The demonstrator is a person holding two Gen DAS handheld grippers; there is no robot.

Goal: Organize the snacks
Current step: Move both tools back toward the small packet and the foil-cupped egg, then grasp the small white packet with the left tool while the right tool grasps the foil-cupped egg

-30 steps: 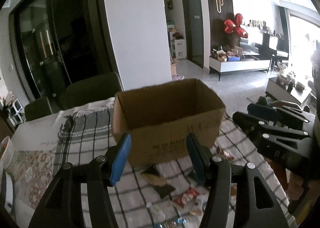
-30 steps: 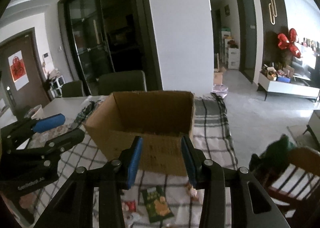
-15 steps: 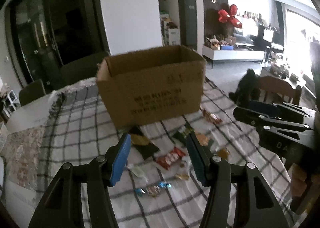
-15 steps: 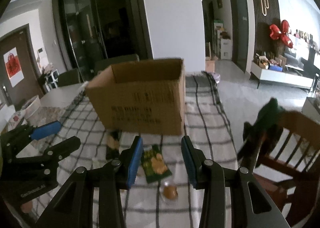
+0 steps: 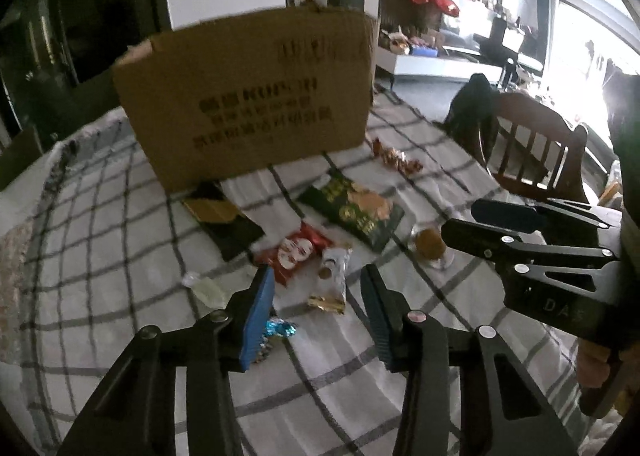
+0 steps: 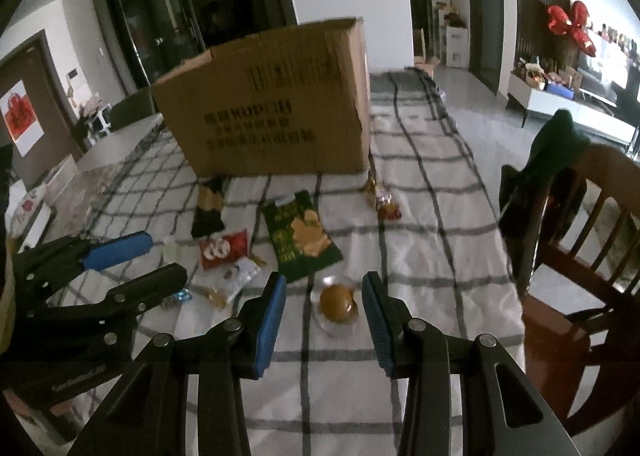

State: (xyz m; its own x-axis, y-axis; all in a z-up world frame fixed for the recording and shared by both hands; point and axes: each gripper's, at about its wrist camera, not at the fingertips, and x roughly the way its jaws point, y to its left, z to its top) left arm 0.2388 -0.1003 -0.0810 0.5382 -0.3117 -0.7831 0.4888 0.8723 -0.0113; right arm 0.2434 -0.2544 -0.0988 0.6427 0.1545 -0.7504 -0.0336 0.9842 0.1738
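Several snacks lie on the checked tablecloth in front of a cardboard box (image 5: 248, 96) (image 6: 276, 108). There is a green chip bag (image 5: 352, 210) (image 6: 300, 236), a red packet (image 5: 298, 252) (image 6: 222, 250), a small white packet (image 5: 334, 268) (image 6: 240, 274), a black and gold packet (image 5: 224, 218) (image 6: 208, 208), a clear-wrapped brown bun (image 5: 430, 246) (image 6: 338, 304) and red candies (image 5: 394, 158) (image 6: 384, 202). My left gripper (image 5: 318, 310) (image 6: 132, 260) is open over the white packet. My right gripper (image 6: 324, 314) (image 5: 476, 222) is open with the bun between its fingers.
A wooden chair (image 5: 536, 144) (image 6: 580, 240) with a dark garment on its back stands at the table's right edge. Blue-wrapped candies (image 5: 278, 330) lie by my left finger. A dark chair (image 6: 132, 108) stands behind the box.
Both grippers have dropped and tilted down from box height toward the snacks on the cloth. The right one has come down around the bun. Both stay open.
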